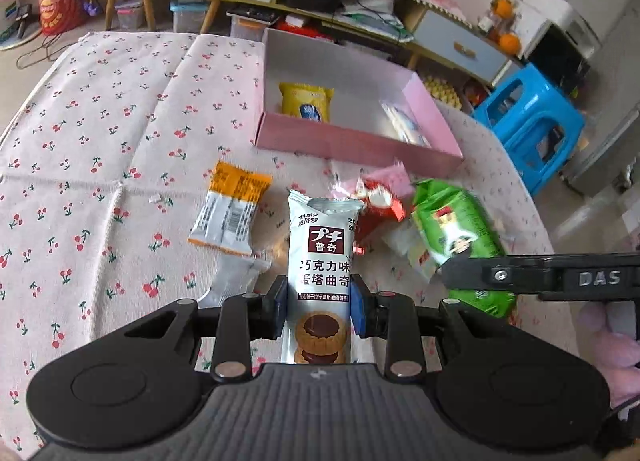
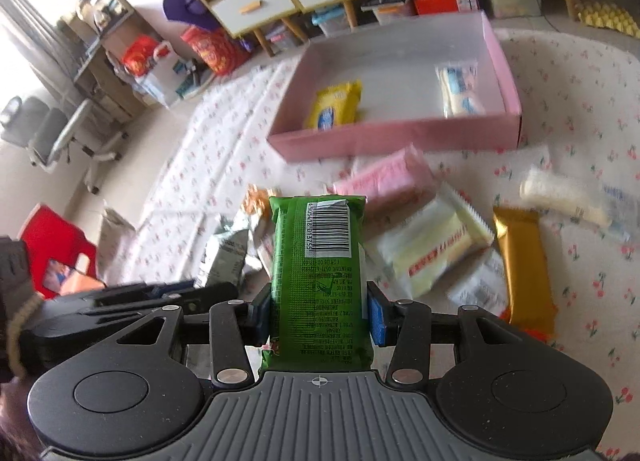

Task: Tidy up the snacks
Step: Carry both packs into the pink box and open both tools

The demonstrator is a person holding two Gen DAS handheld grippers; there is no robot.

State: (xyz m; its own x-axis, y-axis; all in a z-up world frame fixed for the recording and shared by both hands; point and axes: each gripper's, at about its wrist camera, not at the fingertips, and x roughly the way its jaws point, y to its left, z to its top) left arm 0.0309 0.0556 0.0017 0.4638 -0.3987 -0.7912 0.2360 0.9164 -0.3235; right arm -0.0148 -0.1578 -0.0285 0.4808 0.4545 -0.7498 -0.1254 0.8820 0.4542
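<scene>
We hold two snacks short of the pink box (image 1: 352,145) — left gripper (image 1: 319,309) clamped narrowly on the white cookie packet (image 1: 320,257), right gripper (image 2: 319,315) closed wider on the green packet (image 2: 318,265). Next, we judge, comes carrying both over the box's near wall — then letting go.

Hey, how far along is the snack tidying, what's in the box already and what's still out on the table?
Done: a yellow packet and a white packet lie in the pink box.
In hand: the left gripper holds a white cookie pack; the right gripper holds a green pack.
Left: several snacks on the cloth, including the orange-topped packet, gold bar and pink packet.
</scene>
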